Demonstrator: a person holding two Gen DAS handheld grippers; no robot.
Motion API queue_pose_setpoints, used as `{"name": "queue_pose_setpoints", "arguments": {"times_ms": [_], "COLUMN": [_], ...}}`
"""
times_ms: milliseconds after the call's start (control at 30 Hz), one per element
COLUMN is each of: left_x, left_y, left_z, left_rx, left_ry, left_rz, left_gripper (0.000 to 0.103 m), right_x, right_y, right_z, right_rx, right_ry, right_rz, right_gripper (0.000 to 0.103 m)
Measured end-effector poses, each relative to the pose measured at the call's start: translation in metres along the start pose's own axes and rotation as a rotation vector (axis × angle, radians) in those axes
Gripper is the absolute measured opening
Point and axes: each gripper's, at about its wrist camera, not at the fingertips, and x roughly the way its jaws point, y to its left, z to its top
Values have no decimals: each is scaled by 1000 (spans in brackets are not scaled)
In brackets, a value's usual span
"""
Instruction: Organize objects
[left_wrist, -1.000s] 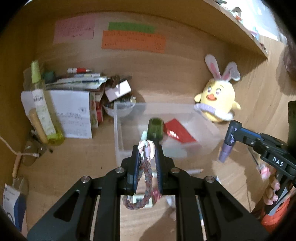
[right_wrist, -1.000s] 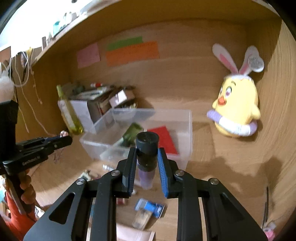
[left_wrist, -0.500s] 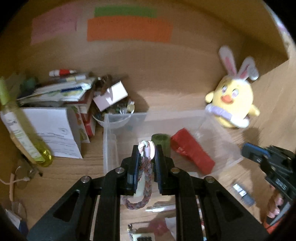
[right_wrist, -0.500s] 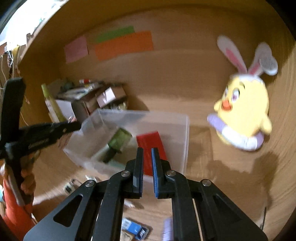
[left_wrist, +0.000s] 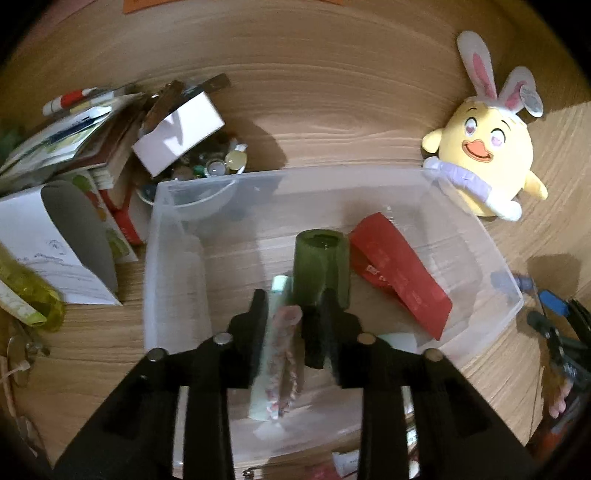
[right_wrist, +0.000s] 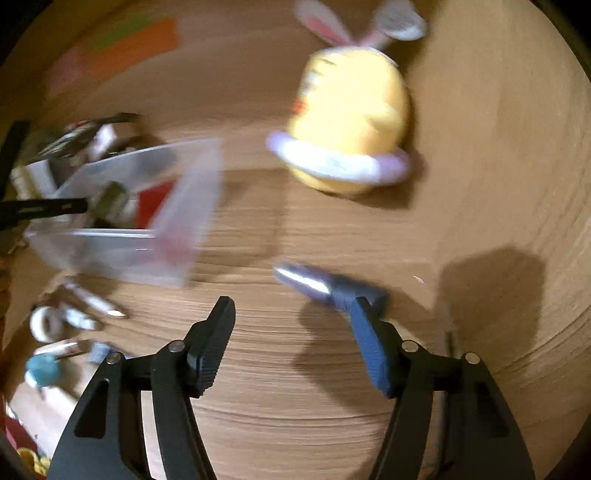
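My left gripper (left_wrist: 293, 308) hangs over the clear plastic bin (left_wrist: 155, 258), jaws parted, and the pink braided bracelet (left_wrist: 282, 354) lies loose between the fingers, not pinched. A dark green bottle (left_wrist: 321, 273), a red packet (left_wrist: 400, 275) and a pale tube (left_wrist: 271, 347) lie in the bin. My right gripper (right_wrist: 291, 314) is wide open above the desk. The purple tube with a dark cap (right_wrist: 325, 286) lies on the wood just beyond its right finger, outside the bin (right_wrist: 122, 236); it also shows in the left wrist view (left_wrist: 515, 282).
A yellow bunny-eared plush (left_wrist: 484, 155) sits behind the bin on the right. Stacked books, papers and a bowl of beads (left_wrist: 207, 166) crowd the back left, with a yellow bottle (left_wrist: 29, 295). Small items (right_wrist: 70, 325) litter the desk in front of the bin.
The left gripper moved forward over the bin and opened, freeing the bracelet. The right gripper lost the purple tube, swung right and opened wide; the tube now lies on the desk.
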Motion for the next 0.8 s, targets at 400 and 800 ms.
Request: {"name": "queue_pose_setpoints", "arguments": {"times_ms": [400, 800], "left_x": [-41, -92], "left_y": [-15, -12], "left_z": [-13, -66], "left_rx": [50, 102], "left_ry": [-105, -198], "left_rz": [14, 32], "left_gripper": [68, 80], "right_x": [29, 36], "right_y": [-1, 22], "right_z": [42, 55], "right_rx": [25, 24], "right_ry": [23, 13], "right_rz": [-3, -18], "right_gripper": [65, 77]}}
